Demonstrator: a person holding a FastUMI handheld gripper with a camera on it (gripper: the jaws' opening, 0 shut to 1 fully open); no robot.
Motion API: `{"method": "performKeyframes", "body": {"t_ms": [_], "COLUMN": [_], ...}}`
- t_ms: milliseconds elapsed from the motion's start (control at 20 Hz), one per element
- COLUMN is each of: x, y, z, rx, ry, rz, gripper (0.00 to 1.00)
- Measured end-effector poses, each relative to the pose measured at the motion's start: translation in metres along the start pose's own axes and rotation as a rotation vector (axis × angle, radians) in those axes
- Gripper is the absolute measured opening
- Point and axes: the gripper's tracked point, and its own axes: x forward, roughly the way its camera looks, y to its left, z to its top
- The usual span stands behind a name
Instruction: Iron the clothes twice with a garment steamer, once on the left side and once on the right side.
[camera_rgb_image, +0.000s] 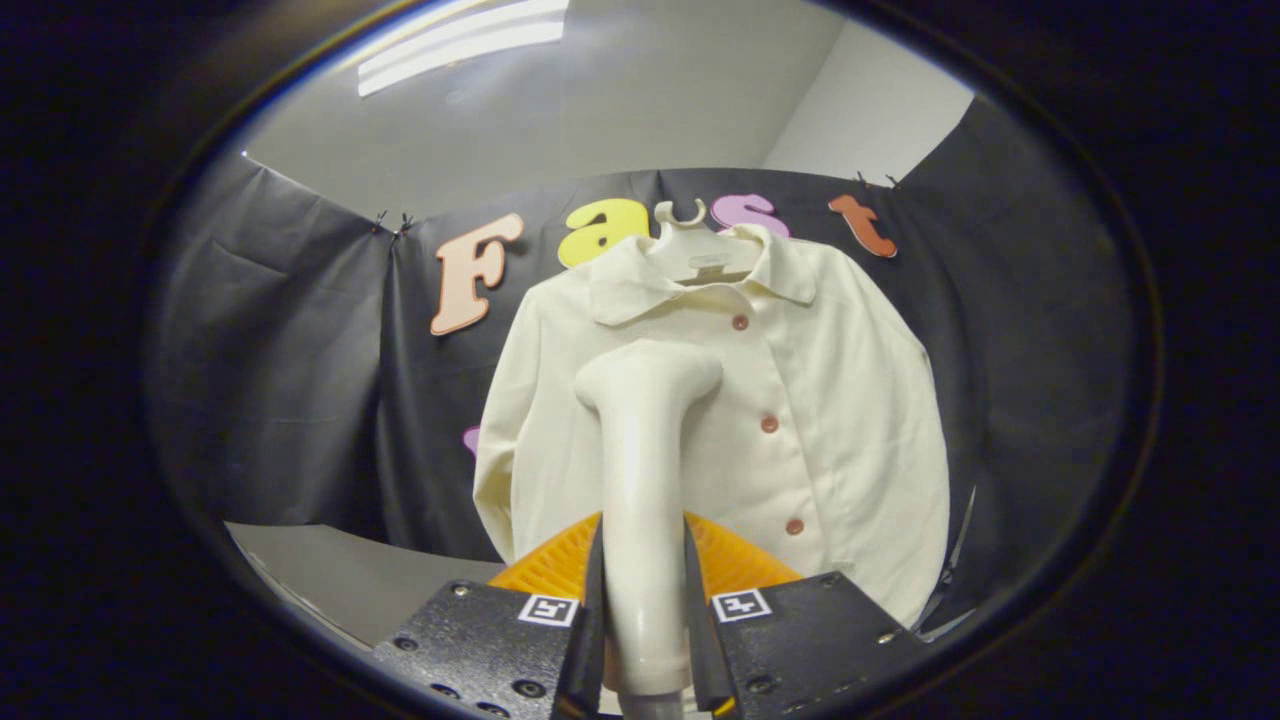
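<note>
Tongs (643, 600) clamp steamer (645, 460) before hanging shirt (800, 420).

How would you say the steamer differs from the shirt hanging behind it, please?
The steamer is a smooth, glossy, rigid wand, while the shirt is soft matte cloth with a collar and reddish buttons. The steamer is clamped between the fingers of the gripper; the shirt hangs on a hanger against the black wall beyond them. The steamer covers a narrow strip of the shirt, which spreads far wider. Both are cream-coloured.

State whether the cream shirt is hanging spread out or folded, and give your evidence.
Spread out. The shirt hangs from a hanger, front buttoned, beyond the steamer that the gripper holds between both fingers.
</note>
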Motion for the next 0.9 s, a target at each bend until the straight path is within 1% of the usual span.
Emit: {"method": "performKeyframes", "body": {"t_ms": [700, 900], "x": [-0.033, -0.046], "y": [-0.01, -0.014], "z": [-0.065, -0.095], "rx": [-0.001, 0.014], "ry": [0.105, 0.152], "rz": [-0.011, -0.013], "gripper": [0.34, 0.34]}}
